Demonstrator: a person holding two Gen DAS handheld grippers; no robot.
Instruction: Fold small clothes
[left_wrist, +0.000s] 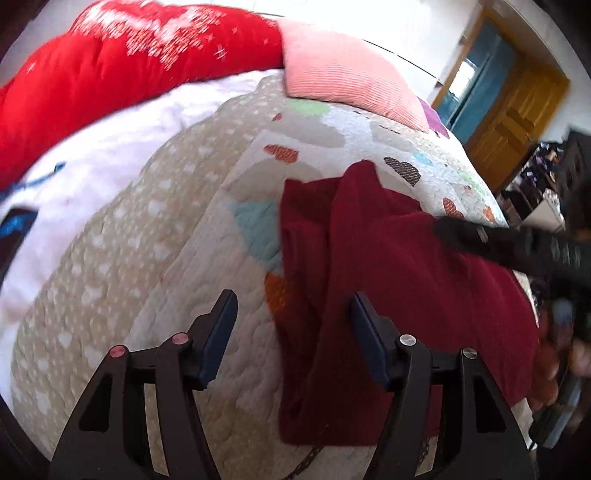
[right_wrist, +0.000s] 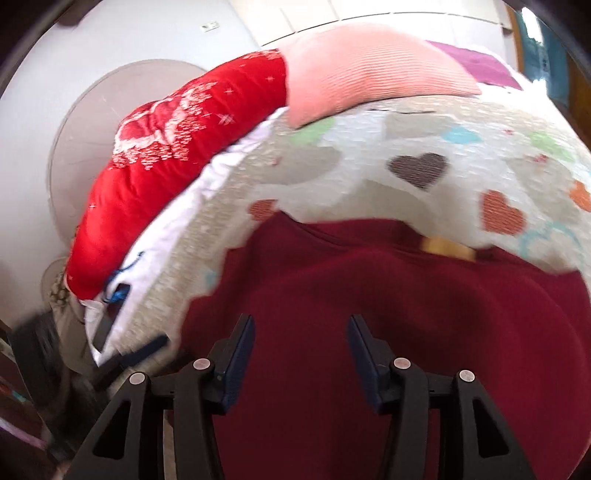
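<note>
Left wrist view: left gripper hovers agape over maroon garment.

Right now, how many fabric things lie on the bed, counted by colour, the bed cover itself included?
Dark red: 1, the garment
Bright red: 1, the patterned quilt
Pink: 1, the ribbed pillow
White with coloured hearts: 1, the bed cover
Total: 4

We hold our left gripper with fingers spread wide apart; our right gripper is likewise spread, nothing clamped.
</note>
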